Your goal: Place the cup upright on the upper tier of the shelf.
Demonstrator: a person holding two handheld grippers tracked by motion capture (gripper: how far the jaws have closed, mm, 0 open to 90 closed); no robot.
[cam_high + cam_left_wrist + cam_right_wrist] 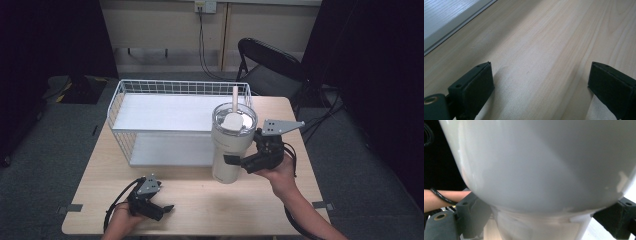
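Observation:
A cream tumbler [226, 150] with a clear lid and a straw [235, 98] stands upright on the wooden table [210, 210], just in front of the wire basket. My right gripper [234, 160] comes at it from the right, and its jaws close on either side of the lower body. In the right gripper view the tumbler [536, 170] bulges over the gripper [544, 220], its narrow base sitting between the two black pads. My left gripper [165, 210] lies low at the table's front left, open, with bare wood between the jaws [541, 90].
A white wire basket [120, 100] with two white shelves takes up the back half of the table; its lower shelf edge [449, 25] is close ahead of the left gripper. A black folding chair [265, 60] stands behind the table at the right.

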